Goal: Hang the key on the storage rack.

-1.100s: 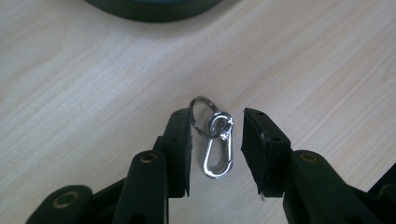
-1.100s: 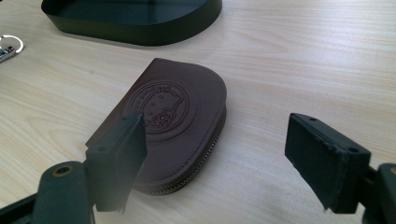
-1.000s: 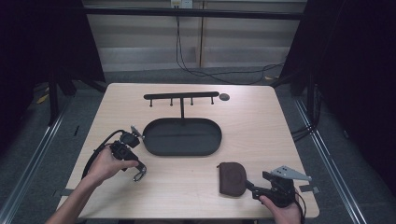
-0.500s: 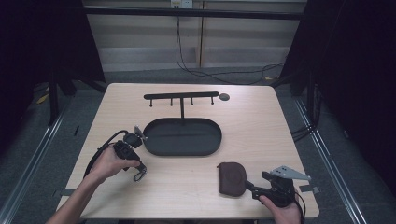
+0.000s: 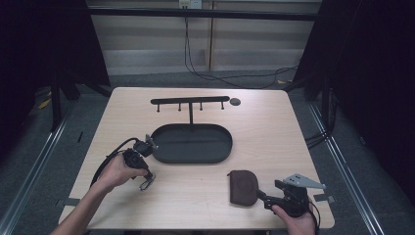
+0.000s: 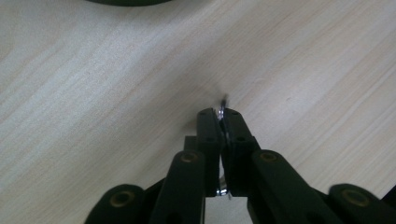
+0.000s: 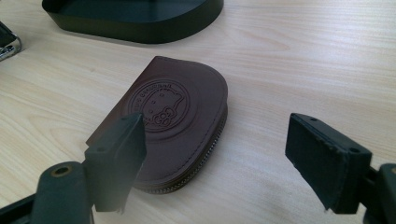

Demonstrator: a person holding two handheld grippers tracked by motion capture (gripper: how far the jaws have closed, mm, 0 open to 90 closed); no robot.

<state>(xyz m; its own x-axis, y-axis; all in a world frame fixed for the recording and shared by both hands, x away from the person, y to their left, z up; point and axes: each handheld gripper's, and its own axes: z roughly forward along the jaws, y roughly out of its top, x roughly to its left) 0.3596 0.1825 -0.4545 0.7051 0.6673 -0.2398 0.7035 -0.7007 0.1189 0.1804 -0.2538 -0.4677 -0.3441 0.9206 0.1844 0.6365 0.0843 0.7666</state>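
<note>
Pale wooden table [image 5: 147, 107] bearing, from back to front, a black hook rack [image 5: 190, 101] on a post, a dark oval tray [image 5: 192, 144] at its foot, and a brown leather pouch [image 5: 243, 187] near the front right edge. In the right gripper view, pouch [image 7: 175, 116] lying flat with an embossed round emblem up and a zipper along its curved edge, tray wall [image 7: 135, 23] behind it.

Left forearm coming in from the lower left, hand [image 5: 115, 171] wrapped over the left gripper [image 5: 146, 183], nose angled down toward the table just in front of the tray's left end. Jaws pressed together, just been closing over the last second, now pinching a thin silvery metal piece [image 6: 223, 105] held edge-on between the pads; what the piece is, too small to tell. Hand place about as in the frames before, grip tighter.

Right hand at the front right corner, holding the right gripper [image 5: 266, 198] level and aimed left at the pouch. Jaws spread wide [image 7: 212, 158], left pad overlapping the pouch's near edge, contact not certain; unchanged from a second ago
</note>
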